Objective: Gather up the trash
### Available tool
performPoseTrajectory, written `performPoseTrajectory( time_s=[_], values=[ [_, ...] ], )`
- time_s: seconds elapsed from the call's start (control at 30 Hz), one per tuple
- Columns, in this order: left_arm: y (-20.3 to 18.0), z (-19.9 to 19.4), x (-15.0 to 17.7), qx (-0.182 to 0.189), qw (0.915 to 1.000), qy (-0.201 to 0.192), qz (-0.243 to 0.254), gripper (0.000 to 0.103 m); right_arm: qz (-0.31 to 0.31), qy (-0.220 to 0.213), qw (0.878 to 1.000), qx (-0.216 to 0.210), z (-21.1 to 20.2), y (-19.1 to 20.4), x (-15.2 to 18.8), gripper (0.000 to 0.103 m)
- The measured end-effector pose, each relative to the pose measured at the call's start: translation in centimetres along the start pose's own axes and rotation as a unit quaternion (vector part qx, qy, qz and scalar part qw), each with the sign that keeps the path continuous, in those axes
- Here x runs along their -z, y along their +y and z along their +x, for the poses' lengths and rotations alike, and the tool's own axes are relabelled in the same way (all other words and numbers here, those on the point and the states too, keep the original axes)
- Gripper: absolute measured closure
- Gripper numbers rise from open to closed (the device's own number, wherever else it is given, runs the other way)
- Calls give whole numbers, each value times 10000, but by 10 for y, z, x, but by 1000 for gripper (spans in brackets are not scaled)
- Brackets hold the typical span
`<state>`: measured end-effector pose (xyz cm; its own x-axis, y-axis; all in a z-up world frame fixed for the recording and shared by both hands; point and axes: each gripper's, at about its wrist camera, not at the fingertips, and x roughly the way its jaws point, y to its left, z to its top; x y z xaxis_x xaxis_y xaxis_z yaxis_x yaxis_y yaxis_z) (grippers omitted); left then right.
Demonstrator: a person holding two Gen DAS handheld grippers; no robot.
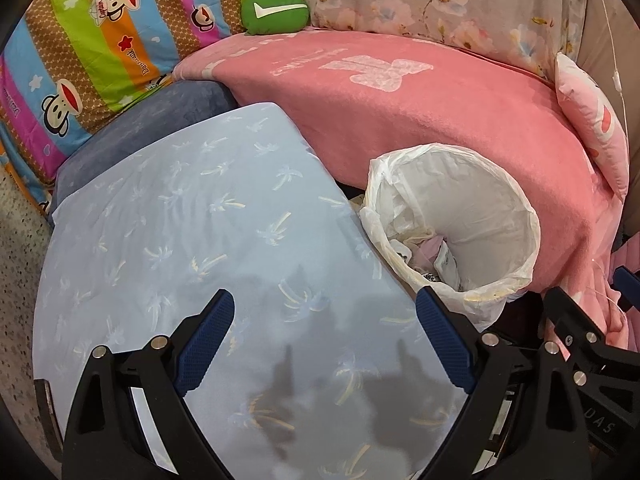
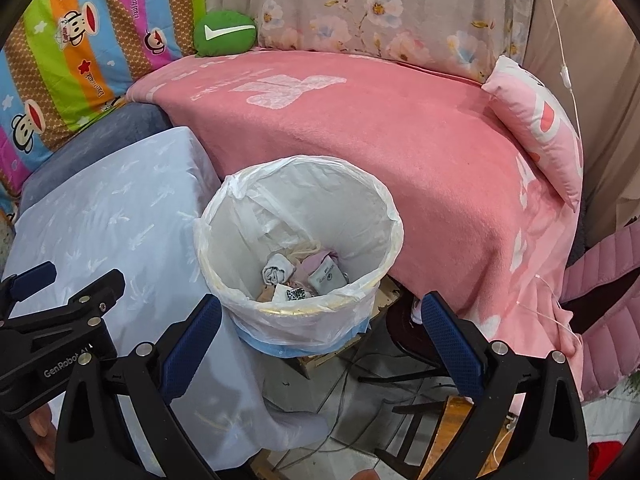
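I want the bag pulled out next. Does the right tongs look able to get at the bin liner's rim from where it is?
Probably yes. The right tongs are open and empty, just in front of the bin liner, whose folded-over rim is exposed with nothing in between.

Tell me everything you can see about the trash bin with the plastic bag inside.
The trash bin is a round, upright container lined with a thin, translucent white plastic bag folded over its rim, with a blue band showing low on its outside. It stands between the light blue cloth and the pink blanket. At the bottom lie crumpled papers and small wrappers. Neither pair of tongs touches it.
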<state>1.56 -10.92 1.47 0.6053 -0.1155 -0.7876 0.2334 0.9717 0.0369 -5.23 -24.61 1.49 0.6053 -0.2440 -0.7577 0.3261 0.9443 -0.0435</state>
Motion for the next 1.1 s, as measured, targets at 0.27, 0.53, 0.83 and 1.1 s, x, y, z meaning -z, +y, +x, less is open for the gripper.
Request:
performPoseTrajectory(
  time_s=[0.27, 0.53, 0.83, 1.1],
  values=[
    [-3, 4, -3, -52, 10000, 81, 23, 15, 42, 19, 10000, 2, 4, -4, -3, 6],
    [-9, 2, -3, -92, 9999, 19, 120, 15, 49, 4, 10000, -10, 6, -5, -3, 6],
    [-13, 1, -5, -149, 9998, -60, 144, 15, 54, 2, 10000, -25, 6, -6, -3, 6],
    [-15, 0, -7, -171, 9996, -97, 187, 15, 52, -28, 10000, -34, 4, -5, -3, 6]
  ],
)
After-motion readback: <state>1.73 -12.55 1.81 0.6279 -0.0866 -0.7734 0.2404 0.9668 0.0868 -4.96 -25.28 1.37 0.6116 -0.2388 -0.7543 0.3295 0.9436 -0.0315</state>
